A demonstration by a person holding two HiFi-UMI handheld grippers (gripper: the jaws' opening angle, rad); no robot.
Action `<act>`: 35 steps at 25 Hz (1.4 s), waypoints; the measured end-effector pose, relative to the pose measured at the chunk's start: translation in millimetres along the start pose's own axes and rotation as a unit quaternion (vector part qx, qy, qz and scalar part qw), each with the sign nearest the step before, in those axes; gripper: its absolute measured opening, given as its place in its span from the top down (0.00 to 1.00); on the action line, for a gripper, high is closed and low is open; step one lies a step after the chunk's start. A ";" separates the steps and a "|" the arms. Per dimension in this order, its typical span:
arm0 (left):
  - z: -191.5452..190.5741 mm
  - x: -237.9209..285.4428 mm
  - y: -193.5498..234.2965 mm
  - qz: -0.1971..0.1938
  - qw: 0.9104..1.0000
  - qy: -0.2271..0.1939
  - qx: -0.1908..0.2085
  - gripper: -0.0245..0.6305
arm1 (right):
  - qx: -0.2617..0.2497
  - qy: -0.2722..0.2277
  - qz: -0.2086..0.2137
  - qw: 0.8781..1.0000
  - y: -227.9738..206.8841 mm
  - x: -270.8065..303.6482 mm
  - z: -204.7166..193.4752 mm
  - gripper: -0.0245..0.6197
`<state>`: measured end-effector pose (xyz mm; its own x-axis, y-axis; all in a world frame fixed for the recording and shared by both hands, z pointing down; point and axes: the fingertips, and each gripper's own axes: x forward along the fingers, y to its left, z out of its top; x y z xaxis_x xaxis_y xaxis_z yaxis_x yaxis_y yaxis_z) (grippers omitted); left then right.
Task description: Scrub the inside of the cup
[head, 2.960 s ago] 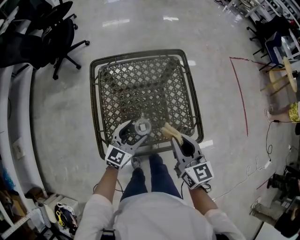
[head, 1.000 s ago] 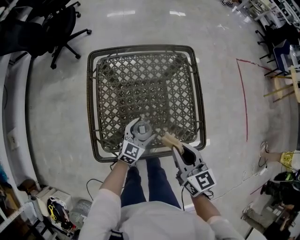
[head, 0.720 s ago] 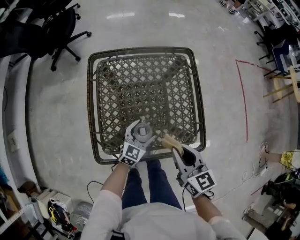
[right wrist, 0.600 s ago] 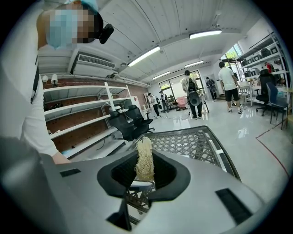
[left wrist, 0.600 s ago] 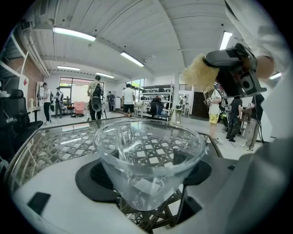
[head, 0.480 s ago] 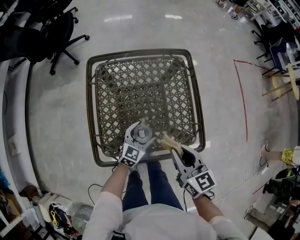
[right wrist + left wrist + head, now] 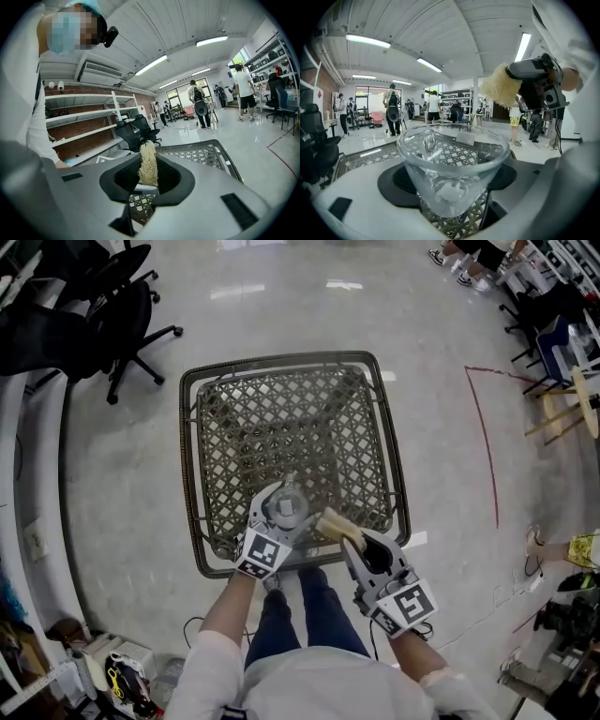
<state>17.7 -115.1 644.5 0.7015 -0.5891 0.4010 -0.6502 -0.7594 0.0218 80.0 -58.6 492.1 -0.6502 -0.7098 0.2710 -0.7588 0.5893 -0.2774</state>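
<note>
Cup (image 7: 452, 164), clear glass, upright with mouth up, is clamped between the jaws of the left gripper (image 7: 285, 505), above the near edge of a woven lattice table (image 7: 291, 418). Right gripper (image 7: 347, 538) is closed on a pale fibrous scrubber (image 7: 148, 164), which sits near the cup's rim, outside it. Office chair (image 7: 112, 306) stands well apart

Clear, glossy glass cup (image 7: 452, 173). Pale, rough, fibrous scrubber (image 7: 148, 164). Matt brown woven-lattice table (image 7: 291, 427) with a smooth dark rim, on a polished, reflective floor (image 7: 450, 334).
</note>
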 end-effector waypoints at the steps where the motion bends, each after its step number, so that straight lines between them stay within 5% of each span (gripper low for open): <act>1: 8.6 -4.3 3.0 0.004 1.000 -0.002 0.005 0.37 | -0.002 -0.005 0.003 1.000 2.1 -0.5 6.1 0.83; 22: 150.9 -103.1 8.2 0.063 0.994 -0.013 0.092 0.37 | -0.082 -0.094 0.063 0.990 63.7 -27.2 122.4 0.83; 35: 172.5 -120.1 10.6 0.094 0.987 -0.007 0.132 0.37 | -0.135 -0.117 0.111 0.978 97.7 -25.2 147.9 0.83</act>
<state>-23.2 -99.9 438.6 0.5807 -0.7294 0.3617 -0.6727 -0.6801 -0.2915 27.7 -40.2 321.8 -0.7977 -0.6030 0.0053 -0.6026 0.7969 -0.0433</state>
